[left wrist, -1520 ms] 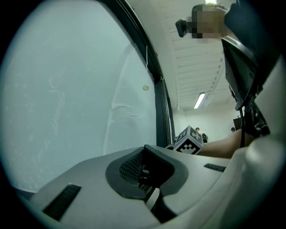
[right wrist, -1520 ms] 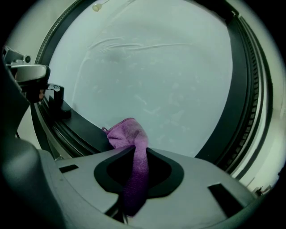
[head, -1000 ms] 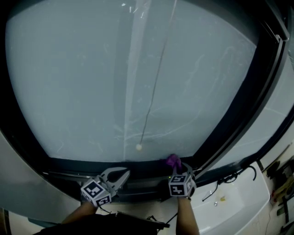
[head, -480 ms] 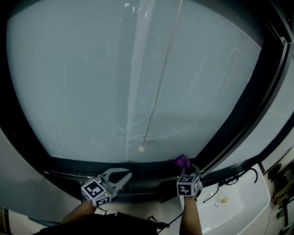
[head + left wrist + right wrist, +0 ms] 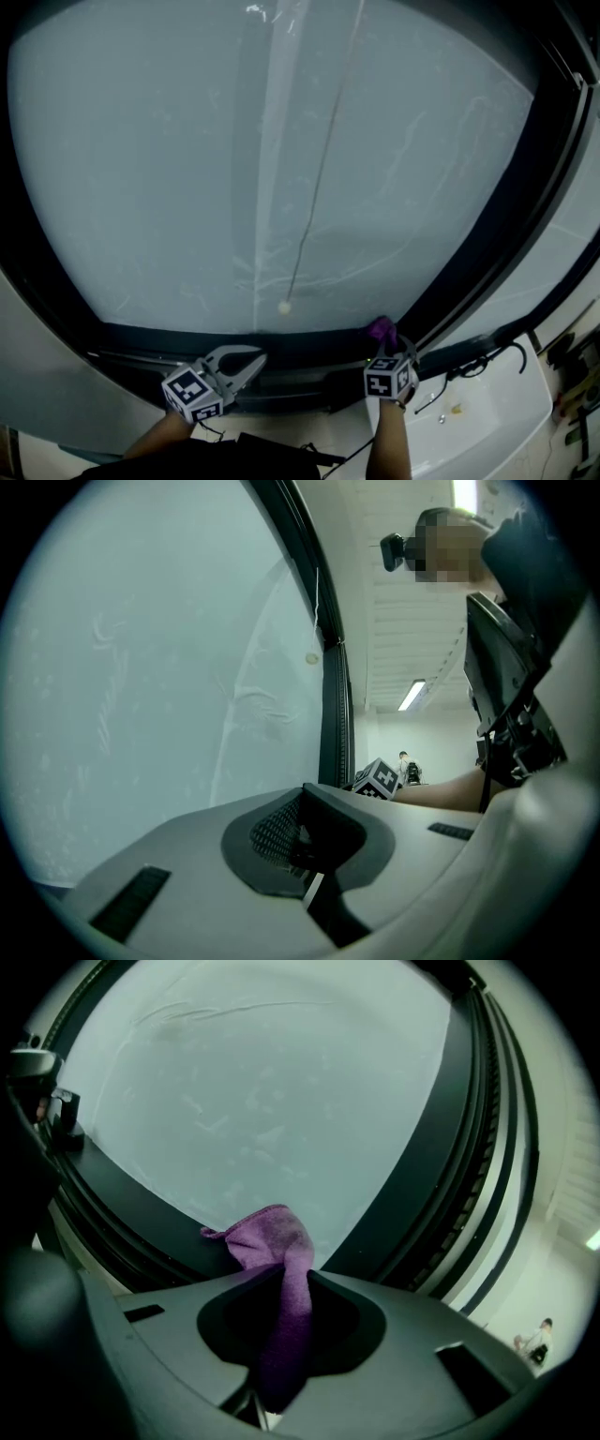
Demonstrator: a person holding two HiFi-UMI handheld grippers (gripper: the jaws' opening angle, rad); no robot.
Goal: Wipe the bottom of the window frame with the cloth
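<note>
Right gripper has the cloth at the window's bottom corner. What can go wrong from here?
1. Only a small tuft of the cloth pokes past the right gripper, so the hard jaws may scrape the bottom frame.
2. It sits at the corner, so pushing further right may hit the side frame.
3. A pass leftward could snag the cord bead hanging just above.

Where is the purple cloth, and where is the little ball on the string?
purple cloth (image 5: 272, 1239): right gripper view, on its bunched top against the window.
little ball (image 5: 284, 307): head view, on the ball's middle.
</note>
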